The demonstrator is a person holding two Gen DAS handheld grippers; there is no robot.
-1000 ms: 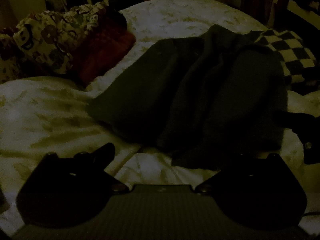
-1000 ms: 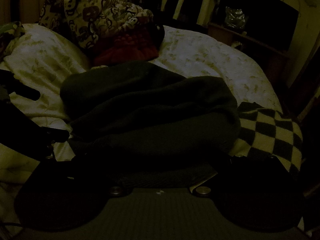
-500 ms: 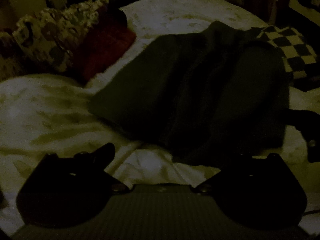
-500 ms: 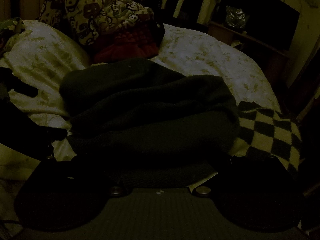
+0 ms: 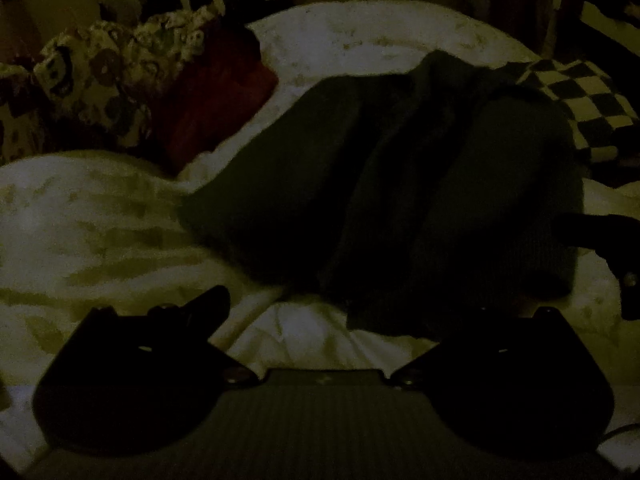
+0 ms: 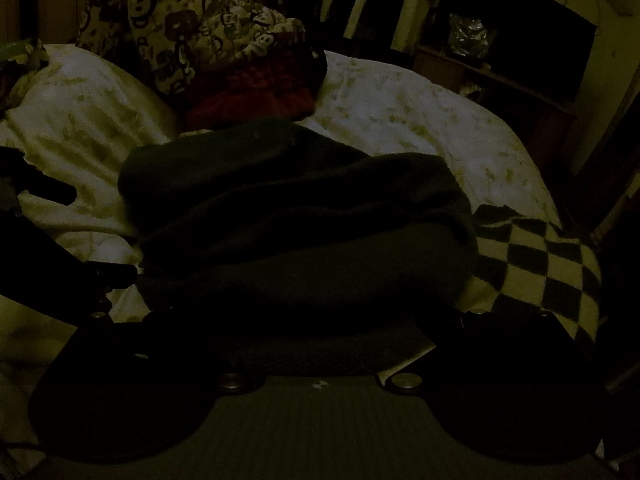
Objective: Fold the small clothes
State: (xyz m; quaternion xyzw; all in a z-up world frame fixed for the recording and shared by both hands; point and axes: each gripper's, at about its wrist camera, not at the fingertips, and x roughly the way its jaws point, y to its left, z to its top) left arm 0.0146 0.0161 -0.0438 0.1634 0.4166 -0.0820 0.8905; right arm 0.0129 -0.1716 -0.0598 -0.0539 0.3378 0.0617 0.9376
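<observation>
Dark garment (image 6: 296, 216) beside checkered cloth (image 6: 536, 260).

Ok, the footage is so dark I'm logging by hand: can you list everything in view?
dark garment: one, dark, partly folded mid-bed.
checkered cloth: one, dark-and-pale, touching the garment's far-right side.
red cloth: one, dark red, beyond the garment.
patterned fabric: one bundle, cream cartoon print, atop the red cloth.
bedsheet: one, white, faint print.
shelf: dark, background right.
left tool: black, open over sheet.
right tool: black, garment edge between its open fingers.

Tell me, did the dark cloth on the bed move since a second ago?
No. In the right wrist view the dark cloth keeps the same spot against the checkered cloth and red cloth.
</observation>
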